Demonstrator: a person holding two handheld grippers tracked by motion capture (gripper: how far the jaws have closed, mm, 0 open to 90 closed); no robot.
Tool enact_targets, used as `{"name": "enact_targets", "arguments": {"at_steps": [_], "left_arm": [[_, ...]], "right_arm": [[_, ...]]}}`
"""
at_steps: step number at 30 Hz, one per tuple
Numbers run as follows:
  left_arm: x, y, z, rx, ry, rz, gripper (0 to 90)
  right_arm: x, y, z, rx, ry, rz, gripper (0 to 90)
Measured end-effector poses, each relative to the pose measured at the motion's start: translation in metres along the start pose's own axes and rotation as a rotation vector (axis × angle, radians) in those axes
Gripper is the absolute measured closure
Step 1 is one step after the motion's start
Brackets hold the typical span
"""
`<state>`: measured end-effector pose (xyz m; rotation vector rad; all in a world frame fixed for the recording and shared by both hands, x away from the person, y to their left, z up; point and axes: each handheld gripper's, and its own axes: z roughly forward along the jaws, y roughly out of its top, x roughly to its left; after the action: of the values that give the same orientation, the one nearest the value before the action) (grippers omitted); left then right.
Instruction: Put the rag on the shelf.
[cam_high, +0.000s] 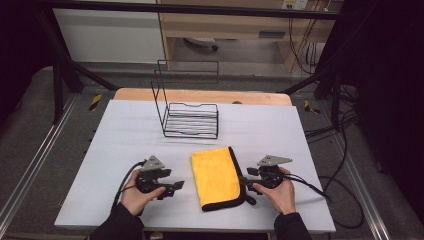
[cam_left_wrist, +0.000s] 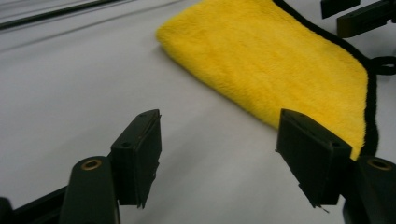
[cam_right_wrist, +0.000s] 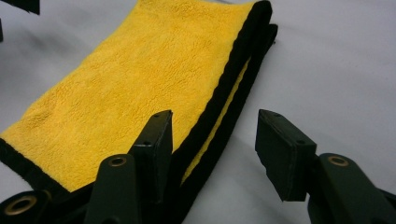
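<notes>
The folded yellow cloth lay flat on the white table, toward the 6 o'clock edge, with its black-trimmed open edges facing 3 o'clock and its folded spine facing 9 o'clock. The left gripper rested on the table at 9 o'clock of the cloth, just beside the fold but apart from it; in the left gripper view its jaws stood wide apart with nothing between them. The right gripper sat at 3 o'clock of the cloth, its jaws likewise spread, one jaw lying over the stacked black hems and the other on bare table. A black wire rack stood well apart at 12 o'clock of the cloth. The step in hand appeared to be the approach before gripping: neither gripper had closed on fabric. The next move probably called for the right gripper to advance until both hem layers sat between its jaws, then close, while the left gripper steadied or pinched the folded side.
</notes>
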<state>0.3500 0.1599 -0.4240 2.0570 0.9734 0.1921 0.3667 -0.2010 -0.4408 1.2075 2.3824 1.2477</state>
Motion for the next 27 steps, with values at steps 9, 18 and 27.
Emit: {"name": "enact_targets", "arguments": {"at_steps": [9, 18, 27], "left_arm": [[-0.030, 0.004, 0.036, 0.067, -0.077, -0.050, 41.5], [-0.036, -0.003, 0.044, 0.098, -0.101, -0.075, 55.3], [-0.046, -0.006, 0.047, 0.079, -0.053, -0.074, 62.9]], "right_arm": [[0.002, -0.005, 0.006, 0.046, 0.003, 0.027, 52.9], [0.003, -0.007, 0.011, 0.063, 0.022, 0.030, 62.5], [0.007, -0.008, 0.012, 0.070, 0.028, 0.065, 73.5]]}}
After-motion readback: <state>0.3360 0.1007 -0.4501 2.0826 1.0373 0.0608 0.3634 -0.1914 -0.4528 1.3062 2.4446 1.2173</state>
